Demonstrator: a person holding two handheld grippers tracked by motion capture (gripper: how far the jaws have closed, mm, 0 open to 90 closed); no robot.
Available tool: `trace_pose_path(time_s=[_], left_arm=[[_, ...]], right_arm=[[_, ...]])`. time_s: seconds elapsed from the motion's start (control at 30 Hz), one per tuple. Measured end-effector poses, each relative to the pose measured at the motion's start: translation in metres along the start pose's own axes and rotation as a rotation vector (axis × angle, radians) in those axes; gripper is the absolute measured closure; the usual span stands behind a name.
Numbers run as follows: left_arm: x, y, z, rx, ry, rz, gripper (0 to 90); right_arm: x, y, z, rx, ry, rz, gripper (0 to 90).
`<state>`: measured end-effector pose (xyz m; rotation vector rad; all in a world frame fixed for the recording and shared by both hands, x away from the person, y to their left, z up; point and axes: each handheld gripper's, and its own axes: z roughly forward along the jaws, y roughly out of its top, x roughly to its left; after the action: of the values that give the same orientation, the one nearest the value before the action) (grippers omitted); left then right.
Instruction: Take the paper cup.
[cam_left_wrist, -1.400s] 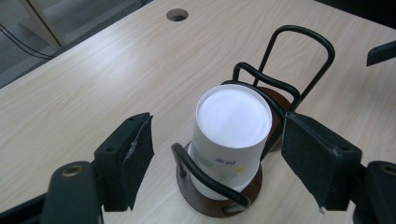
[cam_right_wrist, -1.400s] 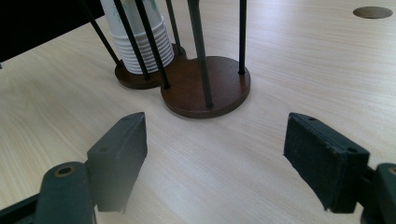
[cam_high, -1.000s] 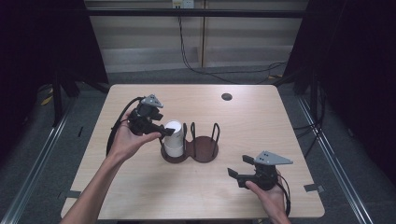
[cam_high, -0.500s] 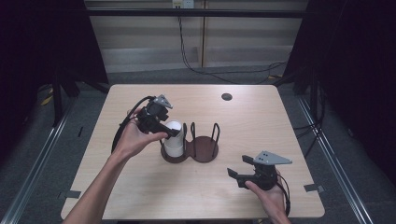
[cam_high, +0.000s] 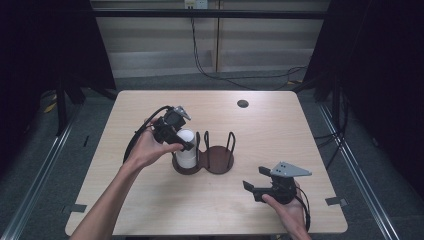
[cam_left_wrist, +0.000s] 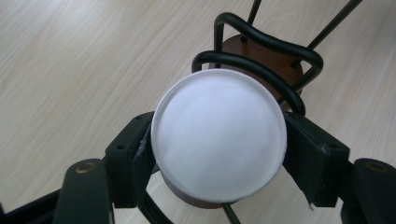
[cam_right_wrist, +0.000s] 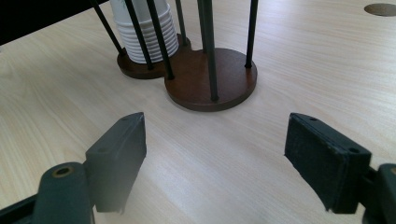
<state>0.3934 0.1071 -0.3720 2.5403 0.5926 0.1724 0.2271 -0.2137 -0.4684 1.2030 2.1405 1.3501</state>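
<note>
The stack of white paper cups (cam_high: 186, 149) stands upside down in the left ring of the dark wooden cup holder (cam_high: 218, 165), near the middle of the desk (cam_high: 310, 135). Its long axis runs straight up, so whatever comes off it has to come off upward, between the black wire posts.

The left tongs (cam_high: 182, 144) are right on it. Seen along their own jaws, the round white bottom of the top cup (cam_left_wrist: 218, 134) sits squarely between the two black pads, one on each flank, and the jaws have just been closing in on it. They look to be touching the cup's wall on both sides (the fit is close enough that I would call it a grip, if a light one).

The right tongs (cam_high: 254, 186) rest low at the near right of the desk, well apart from the holder, jaws standing wide with nothing but bare wood between them (cam_right_wrist: 212, 158). They point toward the holder's empty right ring.

So the left hand is plainly the nearer one, and the cup lies directly between its pads; a straight lift would, I judge, peel the top cup free.
</note>
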Motion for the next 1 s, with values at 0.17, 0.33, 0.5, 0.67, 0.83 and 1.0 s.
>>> trace_pose_path(time_s=[0.17, 0.33, 0.5, 0.67, 0.83, 1.0], left_arm=[[0.000, 0.000, 0.000, 0.011, 0.005, 0.001, 32.7], [-0.001, 0.001, -0.002, 0.008, 0.006, 0.004, 33.6], [0.000, 0.003, -0.004, 0.003, 0.011, 0.001, 34.0], [-0.001, 0.005, -0.009, -0.008, 0.013, -0.010, 33.9], [-0.001, 0.005, -0.012, -0.012, 0.015, -0.008, 34.3], [0.000, 0.003, -0.016, -0.018, 0.014, -0.010, 34.9]], right_arm=[[-0.001, 0.000, 0.000, -0.001, -0.001, 0.000, 20.2], [0.000, 0.000, 0.000, 0.003, -0.001, 0.003, 20.2], [0.000, 0.000, 0.001, 0.005, 0.001, 0.004, 20.2], [-0.001, 0.000, 0.001, 0.001, 0.002, 0.002, 20.2], [0.000, 0.000, 0.000, 0.002, 0.002, 0.004, 20.1], [-0.001, 0.000, 0.001, 0.003, 0.001, 0.001, 20.2]])
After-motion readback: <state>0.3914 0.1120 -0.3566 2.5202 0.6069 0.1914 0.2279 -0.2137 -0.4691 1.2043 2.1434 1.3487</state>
